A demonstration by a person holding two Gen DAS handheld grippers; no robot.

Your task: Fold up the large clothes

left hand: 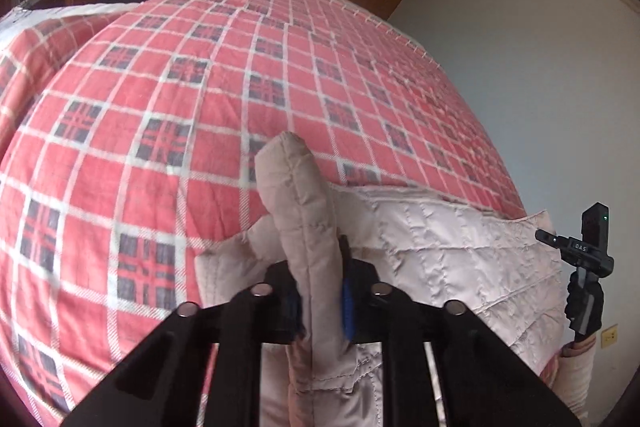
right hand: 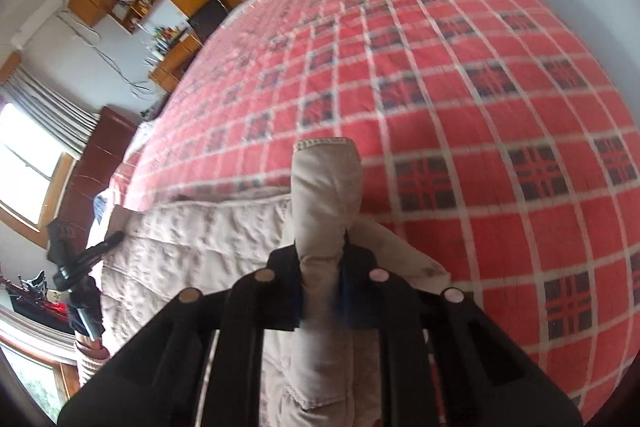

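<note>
Both grippers, L & R, clamped on jacket edges, bed ahead. Thick folds could slip out if pull's uneven, skewing the fold.

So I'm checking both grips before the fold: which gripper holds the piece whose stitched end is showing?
The right gripper: its pinched sleeve ends in a flat stitched cuff. The left gripper's piece ends in a rounded fold.

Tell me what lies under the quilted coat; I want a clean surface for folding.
Under the coat lies the red checked bedspread, bare all around it. The part directly beneath is covered, so anything there stays hidden. Both tools grip folds of the coat.
</note>
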